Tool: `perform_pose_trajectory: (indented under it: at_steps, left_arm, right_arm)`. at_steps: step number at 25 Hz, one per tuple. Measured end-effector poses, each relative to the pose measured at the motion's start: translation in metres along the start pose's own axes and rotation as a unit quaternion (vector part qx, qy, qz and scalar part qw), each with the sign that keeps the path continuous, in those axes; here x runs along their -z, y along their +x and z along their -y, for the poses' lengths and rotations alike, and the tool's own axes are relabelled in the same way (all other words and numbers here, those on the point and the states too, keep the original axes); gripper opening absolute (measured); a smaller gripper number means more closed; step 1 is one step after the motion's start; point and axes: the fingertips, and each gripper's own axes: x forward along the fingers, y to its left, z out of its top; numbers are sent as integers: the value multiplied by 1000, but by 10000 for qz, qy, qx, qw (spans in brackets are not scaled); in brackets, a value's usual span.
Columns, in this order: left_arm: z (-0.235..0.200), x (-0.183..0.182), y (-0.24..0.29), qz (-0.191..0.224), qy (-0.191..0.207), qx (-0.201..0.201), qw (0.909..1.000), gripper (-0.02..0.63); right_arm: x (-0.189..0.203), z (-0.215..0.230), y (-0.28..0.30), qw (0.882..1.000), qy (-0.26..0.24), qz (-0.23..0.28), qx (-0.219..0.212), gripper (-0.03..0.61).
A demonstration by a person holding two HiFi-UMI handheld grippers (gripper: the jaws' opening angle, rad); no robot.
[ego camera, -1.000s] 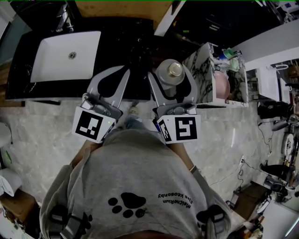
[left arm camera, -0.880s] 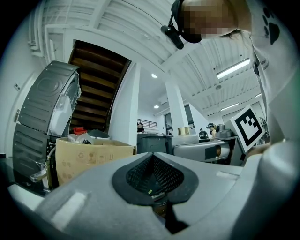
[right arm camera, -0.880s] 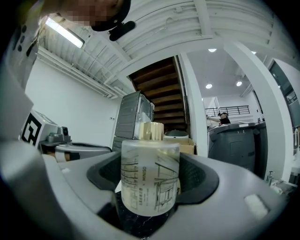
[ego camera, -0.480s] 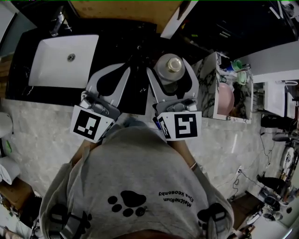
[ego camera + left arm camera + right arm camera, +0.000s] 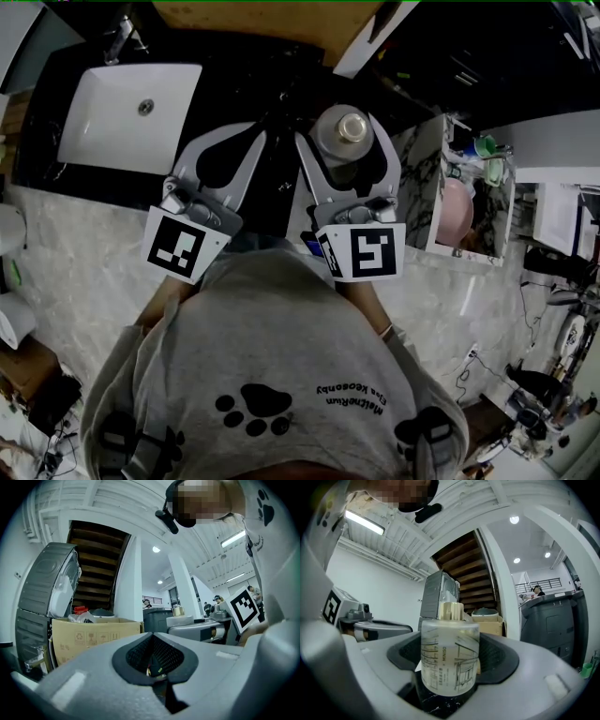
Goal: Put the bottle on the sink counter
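A frosted bottle (image 5: 349, 127) with a gold cap stands upright between the fingers of my right gripper (image 5: 339, 141), which is shut on it. It is over the black sink counter (image 5: 272, 84), to the right of the white basin (image 5: 131, 112). In the right gripper view the bottle (image 5: 450, 656) fills the space between the jaws of the right gripper (image 5: 450, 667), with black marble just under its base; I cannot tell whether it rests there. My left gripper (image 5: 255, 136) hovers beside it, shut and empty, and the left gripper (image 5: 157, 681) shows its jaws meeting.
A faucet (image 5: 122, 37) stands behind the basin. A marble-patterned rack (image 5: 427, 178) with a pink bowl (image 5: 457, 211) and small items stands right of the counter. Pale marble floor (image 5: 84, 253) lies below the counter's front edge. A cardboard box (image 5: 93, 637) shows in the left gripper view.
The right gripper and the bottle have shifted a little left and forward, away from the marble rack and further over the black counter. The left gripper has kept its place beside it.
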Motion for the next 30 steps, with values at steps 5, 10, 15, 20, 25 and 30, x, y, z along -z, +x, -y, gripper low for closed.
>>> perform_pose_trajectory:
  at_steps: [5,10,15,20,25,30]
  left_arm:
    - [-9,4,15,-43,14,25,10000,3]
    - [-15,9,30,77,-8,183,9998,3]
    - [-24,16,45,118,5,312,9994,3]
    - [-39,30,59,46,-56,363,9993,3]
    - [-51,42,70,-6,-64,384,9992,3]
    - [-64,51,82,-4,-82,377,9993,3]
  right_arm:
    - [5,7,10,10000,5,2,-36,337]
    - [10,17,24,10000,-52,7,24,337]
    - [17,24,40,9999,-116,0,44,337]
    - [29,28,60,10000,-29,-71,12,337]
    - [37,32,80,10000,-88,-33,-16,337]
    - [42,37,100,10000,43,-19,-12,337]
